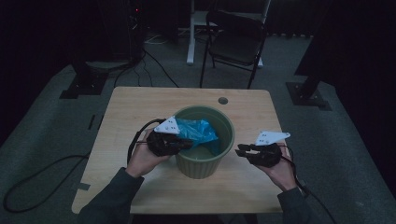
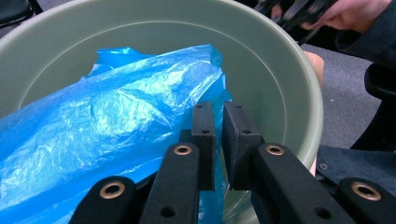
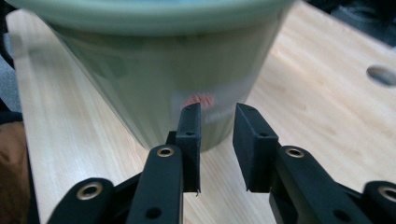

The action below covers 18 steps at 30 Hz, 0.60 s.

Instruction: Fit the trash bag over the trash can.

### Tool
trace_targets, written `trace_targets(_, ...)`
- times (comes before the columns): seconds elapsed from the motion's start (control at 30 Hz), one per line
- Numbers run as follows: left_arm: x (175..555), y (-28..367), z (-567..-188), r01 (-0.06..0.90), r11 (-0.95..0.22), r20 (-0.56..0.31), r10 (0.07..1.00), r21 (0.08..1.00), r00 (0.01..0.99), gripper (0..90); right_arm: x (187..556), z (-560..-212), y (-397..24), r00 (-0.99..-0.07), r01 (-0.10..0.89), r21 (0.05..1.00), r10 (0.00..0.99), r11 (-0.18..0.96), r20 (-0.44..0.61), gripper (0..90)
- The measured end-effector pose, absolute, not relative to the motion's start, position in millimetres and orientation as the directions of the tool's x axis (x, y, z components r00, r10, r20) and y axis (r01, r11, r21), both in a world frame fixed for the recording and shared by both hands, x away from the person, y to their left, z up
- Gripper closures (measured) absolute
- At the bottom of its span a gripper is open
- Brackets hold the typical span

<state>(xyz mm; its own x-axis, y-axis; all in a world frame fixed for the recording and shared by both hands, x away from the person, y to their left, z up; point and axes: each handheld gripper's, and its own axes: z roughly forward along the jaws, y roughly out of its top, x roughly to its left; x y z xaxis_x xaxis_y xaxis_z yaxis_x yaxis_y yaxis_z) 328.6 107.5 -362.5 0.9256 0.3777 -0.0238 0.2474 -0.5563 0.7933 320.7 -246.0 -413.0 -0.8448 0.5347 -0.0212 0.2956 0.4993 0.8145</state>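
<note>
My left gripper [image 2: 218, 140] is reaching over the near rim of the green plastic bin [image 1: 229, 126], its jaws nearly together and pinching the edge of the blue plastic bag [image 2: 102, 121] that is lying crumpled inside. My right gripper [image 3: 217, 140] is hovering beside the bin's outer wall with its jaws apart, holding nothing, above the wooden table [image 1: 135, 102].
</note>
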Motion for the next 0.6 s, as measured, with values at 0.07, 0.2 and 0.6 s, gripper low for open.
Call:
trace_targets(0.07, 328, 107, -363, 0.244, -0.560, -0.019, 0.376, 0.792, 0.926, 83.6, 314, -399, -244, -0.861, 0.263, 0.829, 0.508, 0.494, -0.029, 78.6)
trace_targets(0.2, 328, 107, -362, 0.242, -0.560, -0.018, 0.375, 0.792, 0.927, 83.7, 311, -389, -241, -0.871, 0.241, 0.838, 0.490, 0.489, -0.036, 80.7)
trace_targets(0.6, 330, 104, -361, 0.233, -0.561, -0.013, 0.368, 0.794, 0.930, 83.8, 316, -359, -210, -0.916, 0.169, 0.855, 0.397, 0.490, -0.046, 81.3)
